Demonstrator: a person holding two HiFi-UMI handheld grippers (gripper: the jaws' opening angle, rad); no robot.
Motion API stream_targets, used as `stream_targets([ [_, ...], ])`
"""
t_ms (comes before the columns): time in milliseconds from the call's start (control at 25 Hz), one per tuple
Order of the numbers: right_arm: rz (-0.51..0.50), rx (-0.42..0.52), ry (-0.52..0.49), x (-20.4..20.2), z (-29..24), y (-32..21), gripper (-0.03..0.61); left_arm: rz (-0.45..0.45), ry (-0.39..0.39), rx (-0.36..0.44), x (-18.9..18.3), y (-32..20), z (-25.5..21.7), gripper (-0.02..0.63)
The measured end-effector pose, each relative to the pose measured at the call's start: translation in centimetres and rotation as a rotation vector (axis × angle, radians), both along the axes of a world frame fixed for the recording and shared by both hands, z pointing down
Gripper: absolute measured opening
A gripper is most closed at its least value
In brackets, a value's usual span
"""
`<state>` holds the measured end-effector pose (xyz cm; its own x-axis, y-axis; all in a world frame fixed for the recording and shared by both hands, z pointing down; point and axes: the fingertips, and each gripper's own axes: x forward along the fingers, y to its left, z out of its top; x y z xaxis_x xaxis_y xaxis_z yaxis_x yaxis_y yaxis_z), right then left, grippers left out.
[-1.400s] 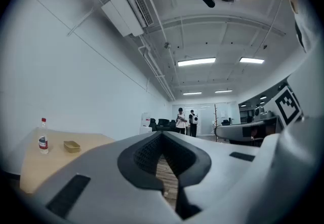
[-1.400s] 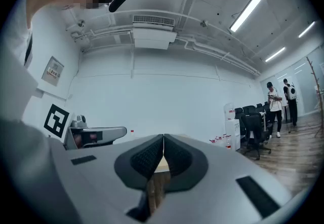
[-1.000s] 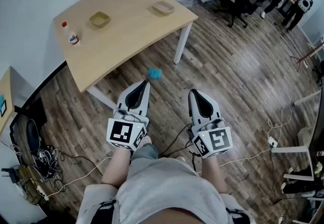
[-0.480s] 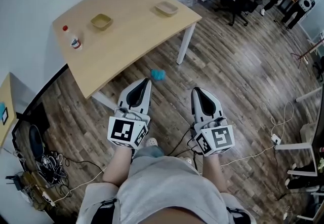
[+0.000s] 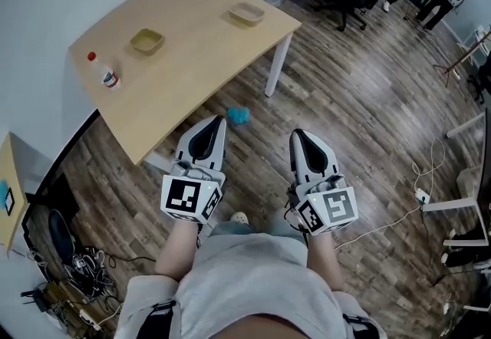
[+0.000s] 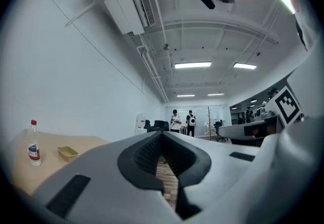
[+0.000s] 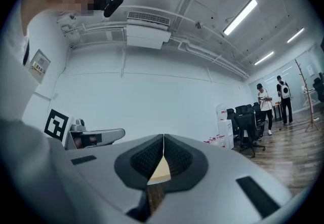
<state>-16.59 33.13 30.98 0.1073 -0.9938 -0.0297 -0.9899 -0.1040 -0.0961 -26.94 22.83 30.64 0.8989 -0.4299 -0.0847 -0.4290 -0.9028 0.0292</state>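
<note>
Though closed, two grippers (image 5: 219, 123) (image 5: 296, 135), two bowls (image 5: 146, 41) (image 5: 246, 14)

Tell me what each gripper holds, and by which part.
Nothing is held. The left gripper and the right gripper are both shut and empty.

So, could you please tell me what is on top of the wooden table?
On the table stand a red-capped bottle, a yellow-green tray and a tan tray, all apart. The whole tabletop shows; only the floor beneath it is covered.
</note>
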Motion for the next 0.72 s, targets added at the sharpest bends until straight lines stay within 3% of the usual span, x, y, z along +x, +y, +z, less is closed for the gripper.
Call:
stream_targets([
  [360,0.029,-0.015,-0.008,3.0,0.6,-2.3,0.011,0.021,-0.002,-0.018,3.0,-2.5,0.7,0.015],
  [720,-0.005,-0.007,-0.014,9.9,0.5,-8.2,0.011,-0.008,-0.004,-0.015,9.8,-8.0,0.7,0.015],
])
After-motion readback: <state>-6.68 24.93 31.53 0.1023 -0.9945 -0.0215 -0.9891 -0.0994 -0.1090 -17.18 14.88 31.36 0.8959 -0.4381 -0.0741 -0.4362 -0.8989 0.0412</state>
